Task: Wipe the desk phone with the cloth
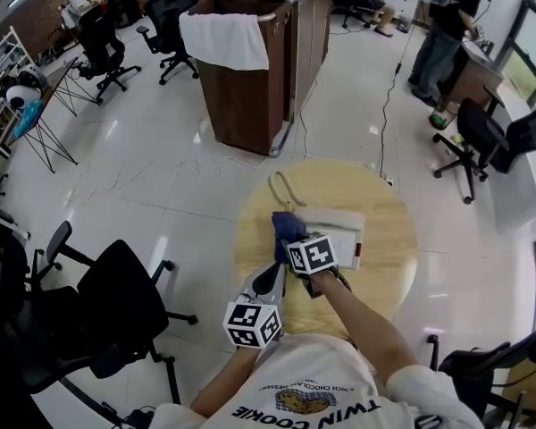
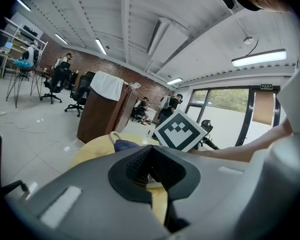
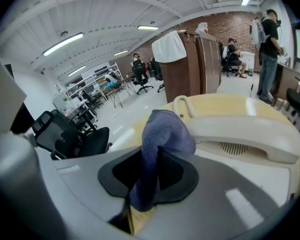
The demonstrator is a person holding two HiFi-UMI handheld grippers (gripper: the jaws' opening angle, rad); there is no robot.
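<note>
A white desk phone (image 1: 338, 232) lies on the round yellow table (image 1: 389, 266), its handset (image 3: 240, 131) in the cradle and its cord (image 1: 284, 186) looping off the back. My right gripper (image 1: 291, 242) is shut on a blue cloth (image 1: 286, 225), which bunches up against the handset's left end. In the right gripper view the cloth (image 3: 162, 134) hangs pinched between the jaws of that gripper (image 3: 145, 184). My left gripper (image 1: 275, 273) hovers just behind the right one, near the table's front edge, its jaws together on nothing. Its own view shows the left gripper (image 2: 150, 178) and the cloth (image 2: 126, 145) beyond.
A brown cabinet (image 1: 250, 88) with a white towel (image 1: 223, 39) over it stands beyond the table. Black office chairs stand at the left (image 1: 116, 311) and right (image 1: 469, 141). A cable (image 1: 386, 105) runs across the white floor. People sit and stand at the far desks.
</note>
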